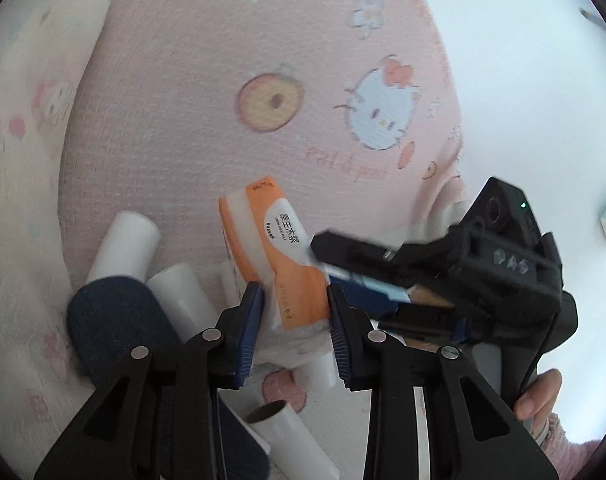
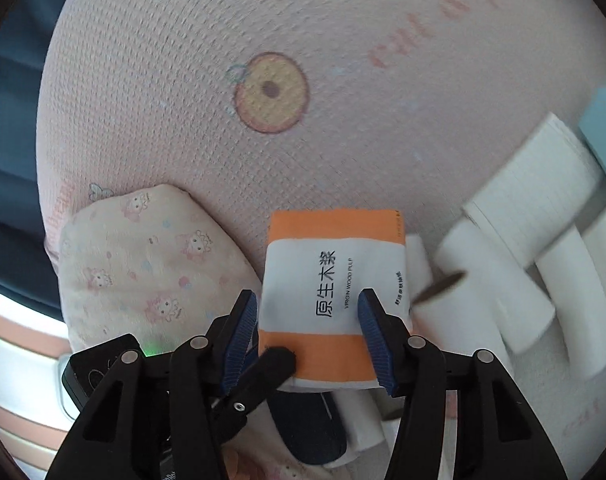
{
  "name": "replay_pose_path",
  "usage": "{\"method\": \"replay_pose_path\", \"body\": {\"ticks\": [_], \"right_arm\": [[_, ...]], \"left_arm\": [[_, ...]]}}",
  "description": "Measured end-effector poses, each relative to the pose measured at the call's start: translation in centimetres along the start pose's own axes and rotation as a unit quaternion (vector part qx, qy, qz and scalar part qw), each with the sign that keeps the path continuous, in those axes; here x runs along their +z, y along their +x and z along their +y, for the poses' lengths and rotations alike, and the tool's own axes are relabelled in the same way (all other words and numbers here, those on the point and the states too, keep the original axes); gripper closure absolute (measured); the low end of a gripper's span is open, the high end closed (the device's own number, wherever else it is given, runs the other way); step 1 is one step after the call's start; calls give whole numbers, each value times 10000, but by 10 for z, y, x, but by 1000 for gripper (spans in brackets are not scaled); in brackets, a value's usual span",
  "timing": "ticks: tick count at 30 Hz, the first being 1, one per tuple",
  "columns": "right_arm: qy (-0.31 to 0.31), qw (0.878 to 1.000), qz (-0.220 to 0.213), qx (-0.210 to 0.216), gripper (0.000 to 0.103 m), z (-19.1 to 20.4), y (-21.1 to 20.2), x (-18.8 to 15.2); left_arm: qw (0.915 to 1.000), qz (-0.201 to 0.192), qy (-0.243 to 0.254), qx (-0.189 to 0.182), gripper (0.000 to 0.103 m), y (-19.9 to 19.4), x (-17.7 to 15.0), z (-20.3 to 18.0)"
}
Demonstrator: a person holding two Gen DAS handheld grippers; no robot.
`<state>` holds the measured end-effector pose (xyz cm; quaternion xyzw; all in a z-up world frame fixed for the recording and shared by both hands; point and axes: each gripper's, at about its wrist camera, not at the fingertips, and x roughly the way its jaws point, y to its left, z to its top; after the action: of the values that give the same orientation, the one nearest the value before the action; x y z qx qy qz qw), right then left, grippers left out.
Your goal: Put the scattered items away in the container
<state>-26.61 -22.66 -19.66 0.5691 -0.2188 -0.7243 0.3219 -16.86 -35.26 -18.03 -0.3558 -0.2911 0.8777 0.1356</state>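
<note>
An orange-and-white tissue pack (image 1: 271, 240) (image 2: 331, 264) hangs over pink mesh fabric (image 1: 223, 60) printed with cartoons. In the left wrist view my left gripper (image 1: 294, 292) is shut on the pack's near end, a blue pad pressing on each side. My right gripper (image 1: 355, 280) comes in from the right with its upper fingertip at the pack's edge. In the right wrist view my right gripper (image 2: 307, 294) stands open astride the pack, its right finger lying over the label face. One left fingertip (image 2: 279, 356) touches the pack's near orange band.
Several white paper rolls (image 1: 127, 244) (image 2: 483, 292) lie around the pack. A dark blue oval item (image 1: 115, 320) sits at the left. A printed cushion (image 2: 143, 272) is left of the pack, a lined white pad (image 2: 543, 184) at the right. A hand (image 1: 539, 396) holds the right gripper.
</note>
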Motion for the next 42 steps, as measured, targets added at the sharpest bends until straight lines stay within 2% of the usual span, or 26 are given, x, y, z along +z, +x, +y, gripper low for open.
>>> {"method": "replay_pose_path", "body": {"ticks": [3,6,8,11,14,18,24,29,33,37,42], "right_arm": [[100,9997,-203,137,56,7,-11,-12],[152,9987,-375,319,59,11,-33,-19],[60,9982,-473,368,63,18,-46,-20],[-106,9972,-605,438,64,30,-68,-25],[-273,9967,-669,360,64,35,-95,-27],[-346,9963,-767,149,64,29,-127,-30],[-142,9963,-847,-60,64,-4,-165,-42],[147,9958,-885,-204,64,-36,-188,-59],[221,9949,-842,-506,64,-59,-204,-72],[570,9919,-886,-710,64,-94,-220,-88],[1035,9871,-963,-749,63,-133,-233,-107]], "left_arm": [[9995,-143,280,27,69,-10,-4,-20],[9992,-268,286,-2,69,-23,-8,-35],[9988,-372,313,4,69,-33,-9,-50],[9982,-451,405,-26,69,-47,-9,-73],[9984,-384,380,-190,69,-47,-10,-92],[9973,-218,670,-200,69,-36,-17,-126],[9921,211,1229,-128,69,-16,-43,-176],[9932,467,1030,-270,69,-2,-70,-193],[9933,644,861,-414,69,21,-97,-206],[9910,813,951,-475,69,40,-126,-224],[9889,988,972,-533,69,54,-151,-232]]}}
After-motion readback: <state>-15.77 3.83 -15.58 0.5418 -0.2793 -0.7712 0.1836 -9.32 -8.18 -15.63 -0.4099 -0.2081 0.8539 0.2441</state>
